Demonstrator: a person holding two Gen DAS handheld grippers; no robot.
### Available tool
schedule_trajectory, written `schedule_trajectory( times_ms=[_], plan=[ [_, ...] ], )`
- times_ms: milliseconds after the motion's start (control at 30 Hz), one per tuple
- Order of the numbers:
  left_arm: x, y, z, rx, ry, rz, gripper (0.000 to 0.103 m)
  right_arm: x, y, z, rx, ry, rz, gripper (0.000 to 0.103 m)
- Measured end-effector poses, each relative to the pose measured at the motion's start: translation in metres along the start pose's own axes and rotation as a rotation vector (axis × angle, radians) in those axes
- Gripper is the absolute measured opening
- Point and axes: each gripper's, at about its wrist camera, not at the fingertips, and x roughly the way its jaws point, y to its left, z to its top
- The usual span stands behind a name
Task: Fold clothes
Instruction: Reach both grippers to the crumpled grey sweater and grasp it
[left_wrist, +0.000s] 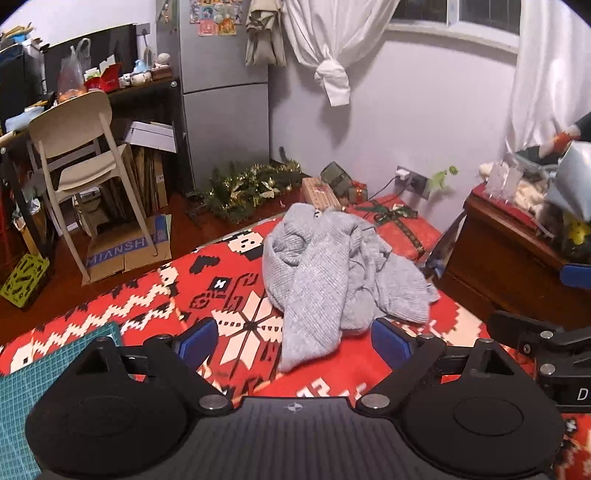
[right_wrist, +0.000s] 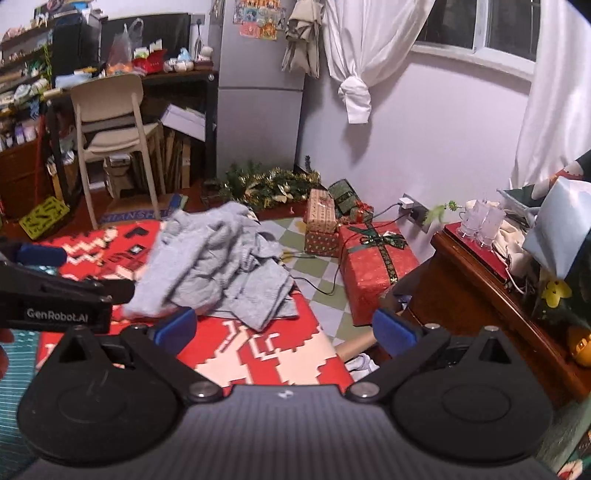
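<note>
1. Plainly, a crumpled grey ribbed knit sweater (left_wrist: 325, 266) lies in a heap on the red, white and black patterned blanket (left_wrist: 155, 295) covering the surface.
2. The left claw (left_wrist: 295, 341) is released, blue pads wide apart, with one grey sleeve trailing between them at 12 o'clock.
3. The right claw (right_wrist: 286, 326) is likewise released, grasping nothing; the sweater (right_wrist: 221, 262) sits at its 11 o'clock.
4. A red gift box with green ribbon (right_wrist: 373, 266) stands on the floor at the right claw's 1 o'clock.
</note>
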Motion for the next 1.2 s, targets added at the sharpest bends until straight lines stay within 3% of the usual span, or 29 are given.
schedule_trajectory(
  times_ms=[67,200,367,433,600,733,833,933,1200],
  plan=[
    [0.016,0.0,0.002,-0.015,0.034,-0.031,0.077,0.015,-0.003,0.001,0.003,0.007,0.018,0.102],
    [0.043,-0.002,0.003,-0.046,0.067,-0.064,0.074,0.038,-0.013,0.002,0.032,0.008,0.069,0.099],
    [0.07,-0.01,0.004,-0.038,0.113,-0.108,0.073,0.07,-0.016,0.005,0.038,0.035,0.104,0.077],
    [0.079,-0.011,0.005,-0.039,0.119,-0.103,0.065,0.083,-0.015,0.006,0.036,0.051,0.128,0.066],
    [0.094,-0.009,0.005,-0.069,0.129,-0.115,0.061,0.118,-0.009,0.004,0.069,0.086,0.153,0.057],
    [0.1,-0.007,0.005,-0.097,0.127,-0.146,0.05,0.14,-0.003,0.001,0.093,0.111,0.178,0.036],
    [0.096,-0.009,0.006,-0.095,0.114,-0.151,0.033,0.146,0.002,0.0,0.09,0.112,0.194,0.008],
    [0.084,-0.008,0.006,-0.086,0.095,-0.134,0.022,0.138,0.005,-0.002,0.101,0.096,0.223,0.006],
    [0.034,0.011,0.0,-0.099,0.055,-0.106,0.019,0.082,0.019,-0.008,0.114,0.062,0.322,0.006]
  ],
)
